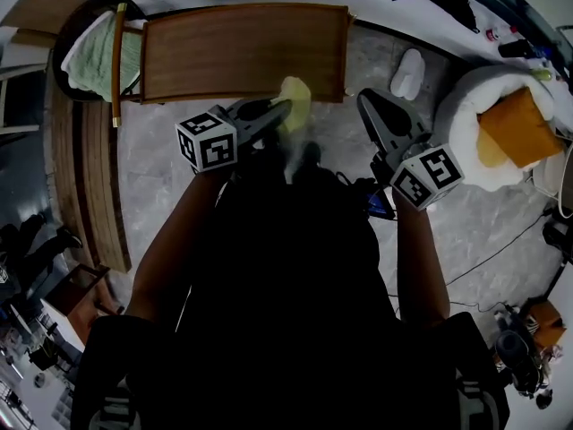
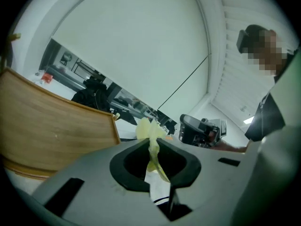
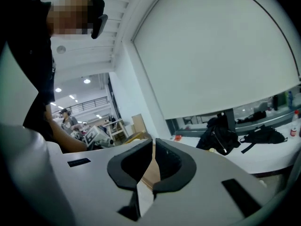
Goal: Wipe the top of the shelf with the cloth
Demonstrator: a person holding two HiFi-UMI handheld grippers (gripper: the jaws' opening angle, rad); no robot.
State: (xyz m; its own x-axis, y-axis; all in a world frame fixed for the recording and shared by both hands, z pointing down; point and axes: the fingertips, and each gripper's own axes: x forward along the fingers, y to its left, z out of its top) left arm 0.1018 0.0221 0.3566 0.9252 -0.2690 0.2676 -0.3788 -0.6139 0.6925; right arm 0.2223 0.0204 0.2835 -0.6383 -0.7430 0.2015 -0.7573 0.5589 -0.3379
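Note:
The wooden shelf top [image 1: 242,52] lies below me, in the upper middle of the head view. A yellow cloth [image 1: 296,97] hangs bunched at the shelf's near right edge, and my left gripper [image 1: 283,109] is shut on it. In the left gripper view the cloth [image 2: 151,134] sticks out between the closed jaws, with the shelf board [image 2: 51,126] to the left. My right gripper [image 1: 366,98] hovers to the right of the shelf, over the floor, shut with nothing in it. In its own view the right gripper [image 3: 153,145] has its jaws pressed together.
A round white pouf with an orange cushion [image 1: 506,125] stands at the right. A dark basket with a green cloth [image 1: 92,58] sits left of the shelf. A curved wooden bench [image 1: 85,186] runs down the left. A white object [image 1: 407,72] and cables lie on the floor.

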